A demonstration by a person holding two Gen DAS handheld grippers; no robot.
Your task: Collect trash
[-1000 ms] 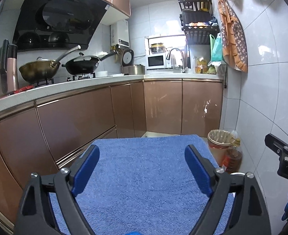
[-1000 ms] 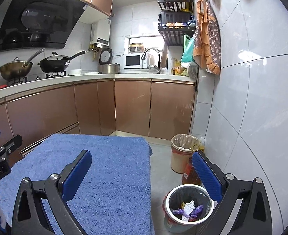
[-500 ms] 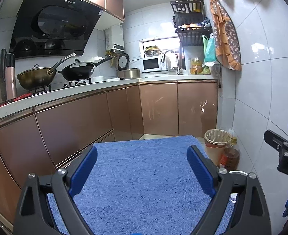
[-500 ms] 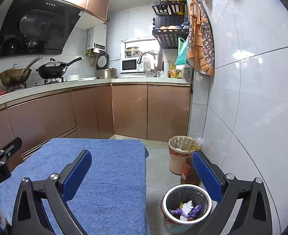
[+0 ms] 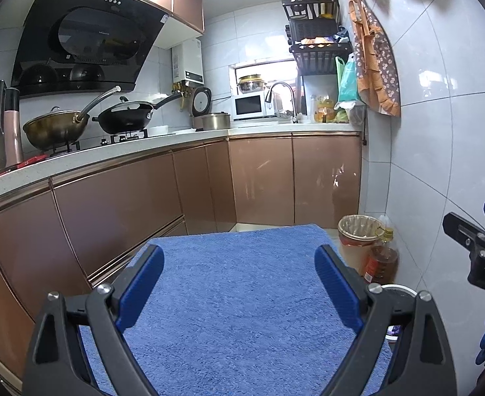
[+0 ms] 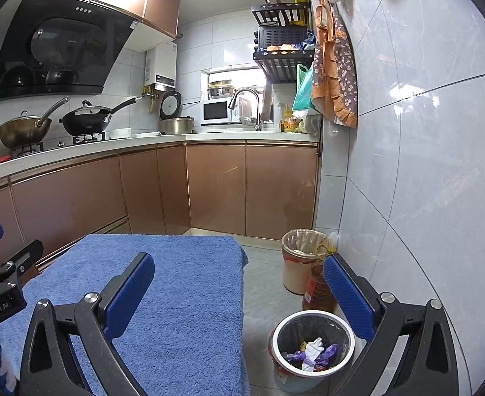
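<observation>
A small waste bin [image 6: 313, 349] with a black liner stands on the floor beside the table; it holds white and purple trash [image 6: 311, 353]. Only its white rim [image 5: 399, 288] shows in the left wrist view. My left gripper [image 5: 239, 270] is open and empty above the blue towel [image 5: 239, 297] that covers the table. My right gripper [image 6: 239, 280] is open and empty over the towel's right edge [image 6: 239, 297], with the bin below its right finger [image 6: 348, 297]. No trash shows on the towel.
A second bin [image 6: 300, 259] with a clear liner and an oil bottle [image 6: 318, 288] stand by the tiled wall [image 6: 424, 165]. Brown cabinets [image 5: 110, 211] and a counter with pans [image 5: 123, 120] run along the left and back.
Both views have shifted slightly: the towel and bins sit lower and the cabinets look a little farther. Both grippers stay open and empty.
</observation>
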